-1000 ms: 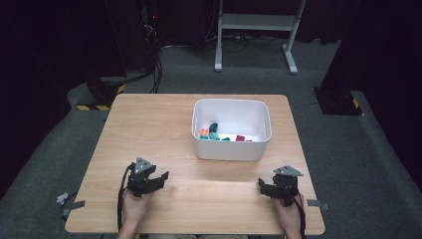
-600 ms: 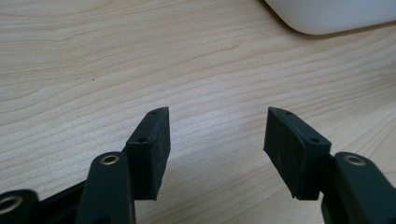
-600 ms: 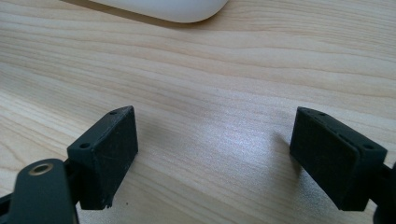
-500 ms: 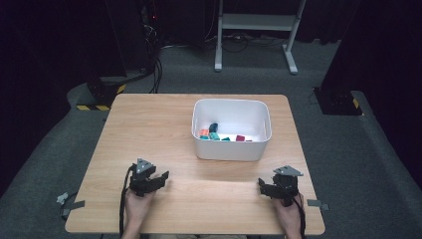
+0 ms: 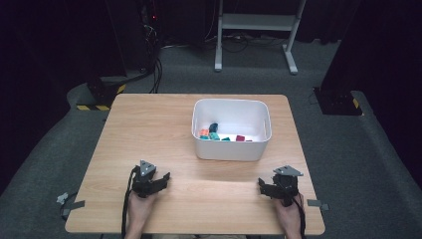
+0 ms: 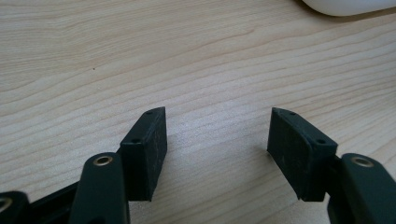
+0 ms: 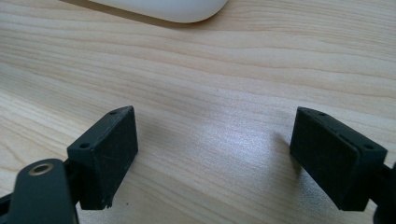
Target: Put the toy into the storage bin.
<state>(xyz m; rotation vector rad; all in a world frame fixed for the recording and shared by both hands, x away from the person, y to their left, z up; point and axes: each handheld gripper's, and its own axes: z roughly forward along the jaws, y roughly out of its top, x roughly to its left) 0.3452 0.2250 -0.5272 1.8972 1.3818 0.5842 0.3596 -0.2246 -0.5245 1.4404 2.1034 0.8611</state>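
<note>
Bench (image 5: 149,129) of pale wood, carrying a white tub (image 5: 232,149) toward its far side, long axis running left to right. Tub lies ahead of both tongs, nearer the right tongs (image 5: 268,186) than the left tongs (image 5: 160,180); both rest at the near edge, well apart from it. Small coloured blocks (image 5: 215,133) sit inside along the tub's near wall; their own orientation is too small to tell. Left tongs have just been opening, nothing between them; right tongs stand wide, likewise empty.
</note>
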